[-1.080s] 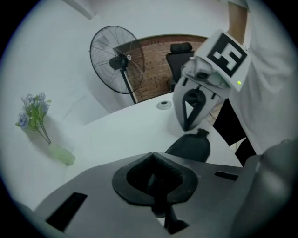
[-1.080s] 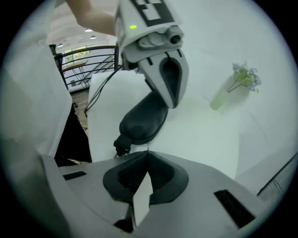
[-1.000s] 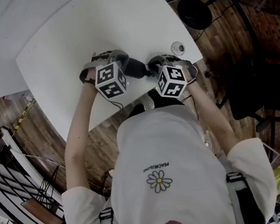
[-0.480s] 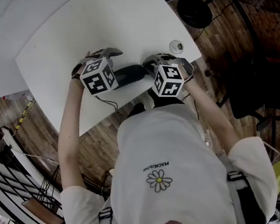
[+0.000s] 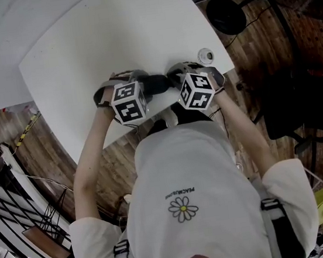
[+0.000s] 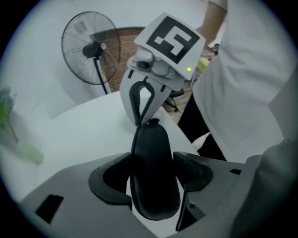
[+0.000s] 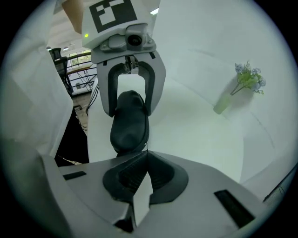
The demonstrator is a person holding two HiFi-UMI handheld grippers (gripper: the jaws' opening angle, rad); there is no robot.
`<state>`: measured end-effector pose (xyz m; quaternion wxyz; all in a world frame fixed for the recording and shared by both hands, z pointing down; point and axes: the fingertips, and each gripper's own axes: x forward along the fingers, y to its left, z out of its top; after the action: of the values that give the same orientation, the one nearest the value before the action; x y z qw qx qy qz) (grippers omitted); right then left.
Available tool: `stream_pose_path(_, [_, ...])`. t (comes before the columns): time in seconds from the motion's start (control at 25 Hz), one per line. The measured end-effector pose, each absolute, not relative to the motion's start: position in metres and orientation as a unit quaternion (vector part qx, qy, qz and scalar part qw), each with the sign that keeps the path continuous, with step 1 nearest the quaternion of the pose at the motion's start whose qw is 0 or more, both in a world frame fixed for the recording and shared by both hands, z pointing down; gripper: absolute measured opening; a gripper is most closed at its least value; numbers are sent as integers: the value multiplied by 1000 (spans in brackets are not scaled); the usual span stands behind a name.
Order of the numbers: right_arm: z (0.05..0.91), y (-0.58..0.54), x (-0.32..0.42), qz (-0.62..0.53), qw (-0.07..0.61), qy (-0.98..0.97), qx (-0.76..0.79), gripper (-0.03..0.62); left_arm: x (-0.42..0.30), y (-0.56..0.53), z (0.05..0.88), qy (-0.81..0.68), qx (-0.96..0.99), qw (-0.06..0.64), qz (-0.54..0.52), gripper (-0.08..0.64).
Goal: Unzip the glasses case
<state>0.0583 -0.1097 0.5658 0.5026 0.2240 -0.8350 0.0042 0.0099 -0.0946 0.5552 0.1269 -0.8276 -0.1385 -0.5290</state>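
A black glasses case lies on the white table near its front edge, between my two grippers. My left gripper straddles the case's left part. In the left gripper view the case runs between the wide jaws, which are still opening, and the pads do not visibly press on it. My right gripper sits at the case's right end. In the right gripper view its jaws are shut on the thin zipper pull at the tip of the case.
A small round object rests near the table's right edge. A green vase with flowers stands at the far side. A standing fan is on the floor beyond the table. The person's torso is close behind the front edge.
The left gripper swung out to the left, away from the case, then came back right and down over it with its jaws spread. The right gripper stayed put and shut.
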Motion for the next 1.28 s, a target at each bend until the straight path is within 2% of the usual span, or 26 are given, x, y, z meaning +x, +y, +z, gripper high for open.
stream_pose_path(0.2, [570, -90, 64, 5, 511, -842, 170, 6, 6, -97, 557, -117, -855, 48, -504, 295])
stream_pose_path(0.36, [580, -58, 60, 21, 501, -854, 137, 6, 8, -99, 558, -119, -855, 17, -505, 296])
stream_pose_path(0.68, [585, -47, 28, 105, 444, -864, 213, 8, 8, -101, 559, -116, -855, 3, -505, 296])
stream_pose_path(1.08, [586, -46, 29, 165, 422, -857, 244, 8, 10, -98, 558, -101, -862, 19, -496, 299])
stream_pose_path(1.28, [578, -55, 46, 146, 432, -842, 288, 9, 9, -102, 552, -82, -878, 35, -470, 301])
